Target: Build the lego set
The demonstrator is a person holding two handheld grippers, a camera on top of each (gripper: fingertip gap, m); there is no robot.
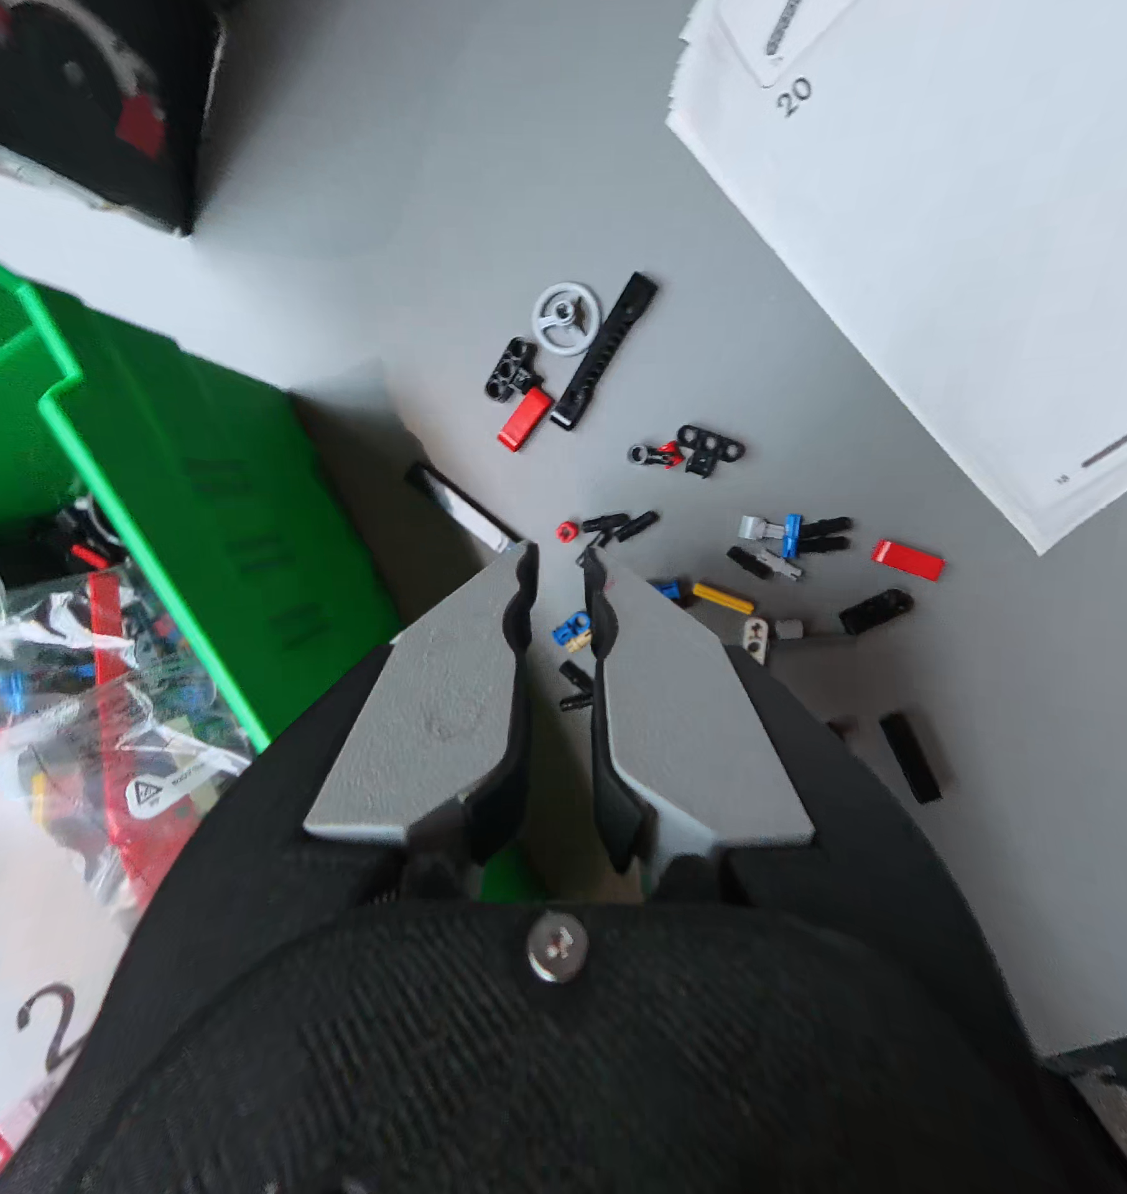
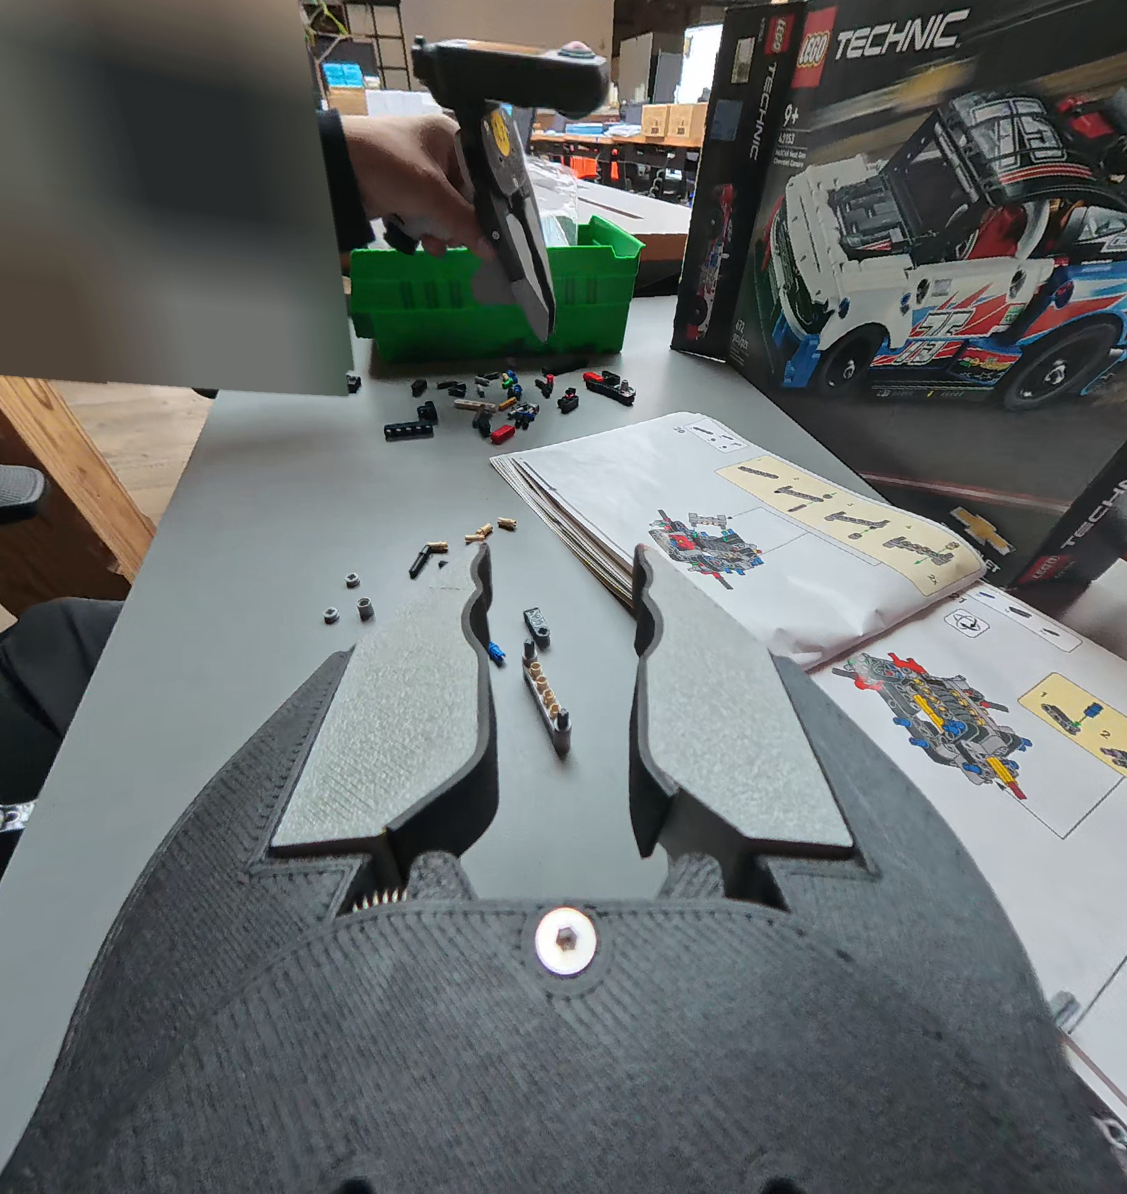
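Left tool hanging over the loose lego pieces by the green bin, jaws nearly closed, gripping nothing. Right tool wide open and empty above the counter, a grey beam (tan pins in it) lying between its fingers. Instruction booklet open alongside.

My left camera looks steeply down along its fingers at the grey table, close above the scattered pieces, with the green bin at its left and the booklet at upper right. My right camera sits low and near the table edge, facing across it. Both views share the pieces, bin and booklet; the right also sees my left gripper farther off.
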